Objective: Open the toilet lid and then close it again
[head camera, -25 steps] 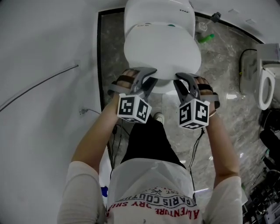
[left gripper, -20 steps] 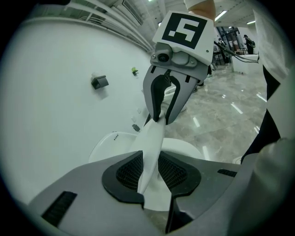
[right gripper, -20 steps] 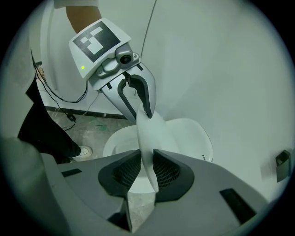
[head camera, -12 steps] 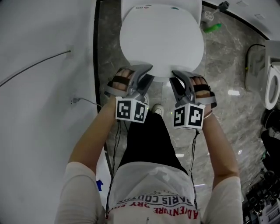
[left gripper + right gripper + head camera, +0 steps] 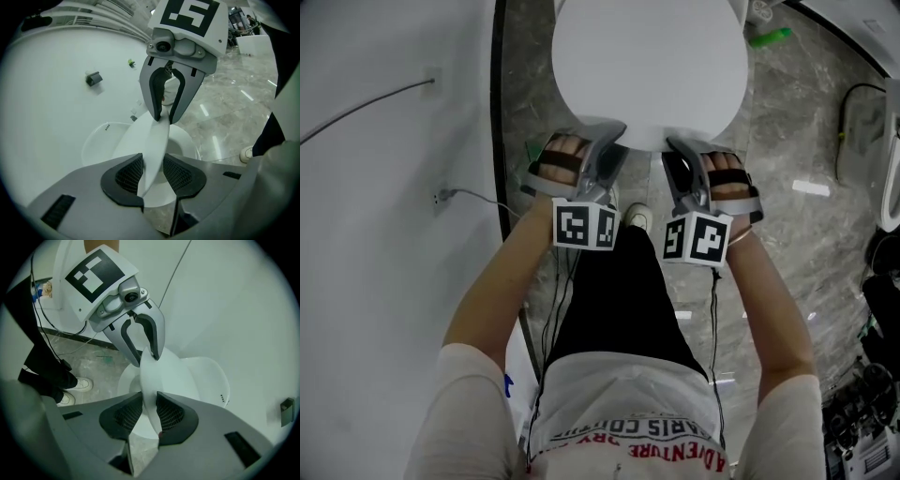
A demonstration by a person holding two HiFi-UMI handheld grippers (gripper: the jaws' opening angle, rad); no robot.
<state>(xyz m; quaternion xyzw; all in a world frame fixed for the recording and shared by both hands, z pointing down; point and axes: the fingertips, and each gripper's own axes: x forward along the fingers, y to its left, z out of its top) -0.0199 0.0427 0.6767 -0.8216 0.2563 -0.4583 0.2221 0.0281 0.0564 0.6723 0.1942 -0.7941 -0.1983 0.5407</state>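
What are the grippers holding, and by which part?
The toilet lid, by its front rim: the right gripper grips it; the left gripper is opening its fingers around it.

Grey marble floor (image 5: 792, 244) is carrying a white toilet (image 5: 647, 66) at top centre; a green object (image 5: 769, 38) is lying upper right, and a white shoe (image 5: 638, 218) is resting at centre.

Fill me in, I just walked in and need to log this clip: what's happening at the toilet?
A person stands over a white toilet with a gripper in each hand, both at the front edge of the toilet lid. The left gripper has the lid's edge between its jaws, which are opening. The right gripper is clamped on the same edge. The lid is tilted a little above the seat, not yet lying flat.
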